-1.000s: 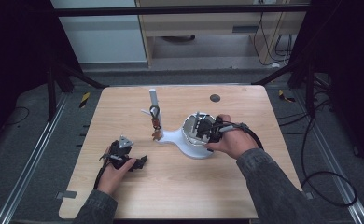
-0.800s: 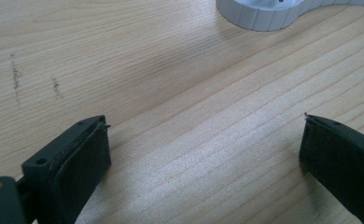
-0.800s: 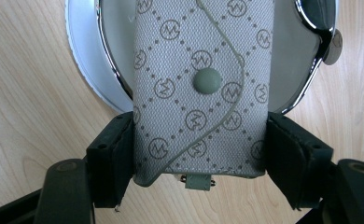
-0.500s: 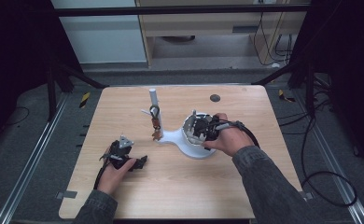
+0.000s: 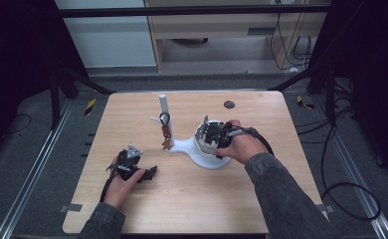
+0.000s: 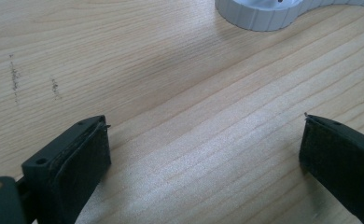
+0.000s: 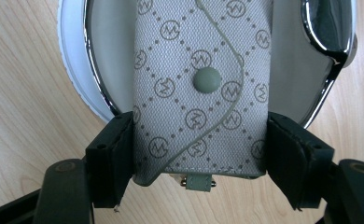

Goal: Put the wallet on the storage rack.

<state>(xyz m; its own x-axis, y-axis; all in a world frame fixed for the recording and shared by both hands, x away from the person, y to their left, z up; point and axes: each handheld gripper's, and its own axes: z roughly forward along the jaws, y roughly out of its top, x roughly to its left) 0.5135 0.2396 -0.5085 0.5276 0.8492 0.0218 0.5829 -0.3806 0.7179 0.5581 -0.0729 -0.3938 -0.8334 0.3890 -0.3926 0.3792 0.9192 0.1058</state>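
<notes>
My right gripper (image 7: 201,135) is shut on a grey fabric key case (image 7: 201,93) printed with small round logos, a snap button at its middle. The pads press on both of its long sides. The case hangs over a chrome bowl (image 7: 94,70) set in the round white base (image 7: 73,70). In the high view the right gripper (image 5: 209,139) sits above that dish (image 5: 202,160). My left gripper (image 5: 149,173) rests on the table at the front left, its jaws open with only bare wood between them (image 6: 203,140).
The white stand (image 5: 184,147) has an upright post (image 5: 164,112) with a ring of keys (image 5: 166,130) hanging from its arm. A small dark disc (image 5: 229,104) lies near the table's far edge. The stand's ribbed rim (image 6: 264,18) lies ahead of the left gripper.
The right hand has shifted slightly to the left over the dish with the case in its jaws. The left hand has not moved.
</notes>
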